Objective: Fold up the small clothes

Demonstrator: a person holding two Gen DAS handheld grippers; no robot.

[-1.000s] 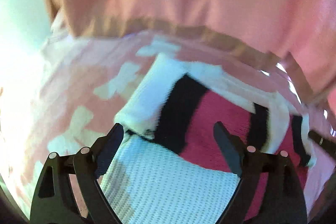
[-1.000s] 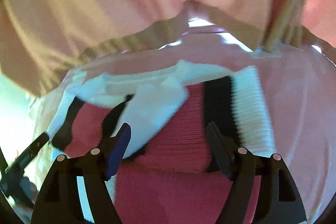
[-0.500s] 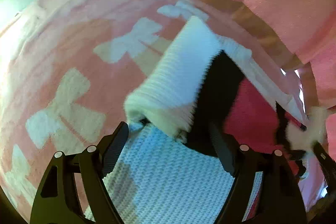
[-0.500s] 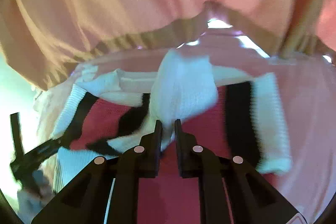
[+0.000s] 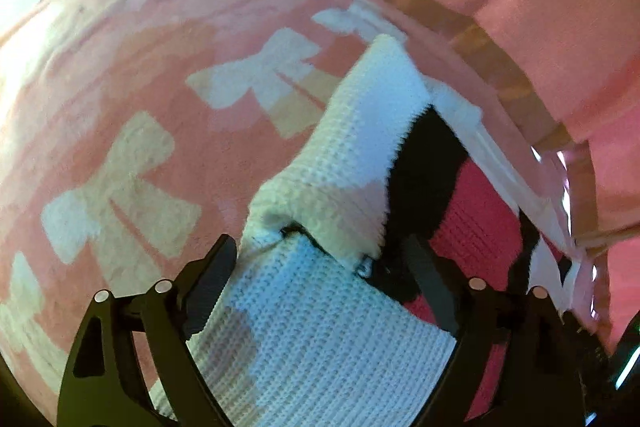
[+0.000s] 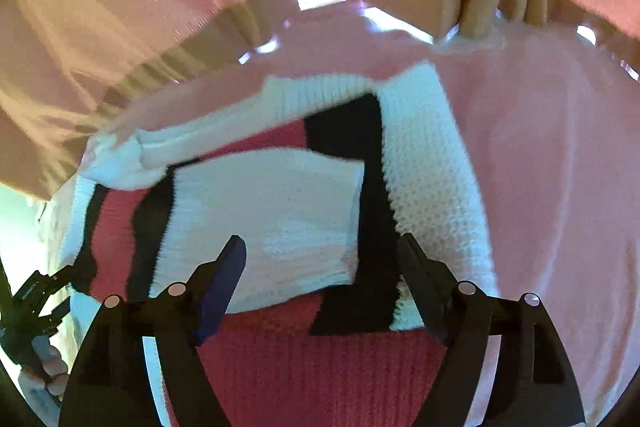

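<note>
The pink bow-print blanket point(image 5: 132, 115) spreads ahead of both tools; on it the knit sweater point(image 6: 304, 359) lies beneath them; the right gripper point(image 6: 322, 267), just opened, and left gripper point(image 5: 320, 267) stand spread, gripping nothing; the loose folded sleeve point(image 6: 268, 223) may slip open.

a red, black and white knit garment point(image 6: 280, 359) lies flat, sleeves folded inward.

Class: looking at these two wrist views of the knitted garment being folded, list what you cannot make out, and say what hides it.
- Knitted garment: lower part cut off by the left wrist view's bottom edge.
- Folded white flap: knit blurred in the right wrist view.
- Left hand-held gripper: mostly cut off at that view's left edge.
</note>
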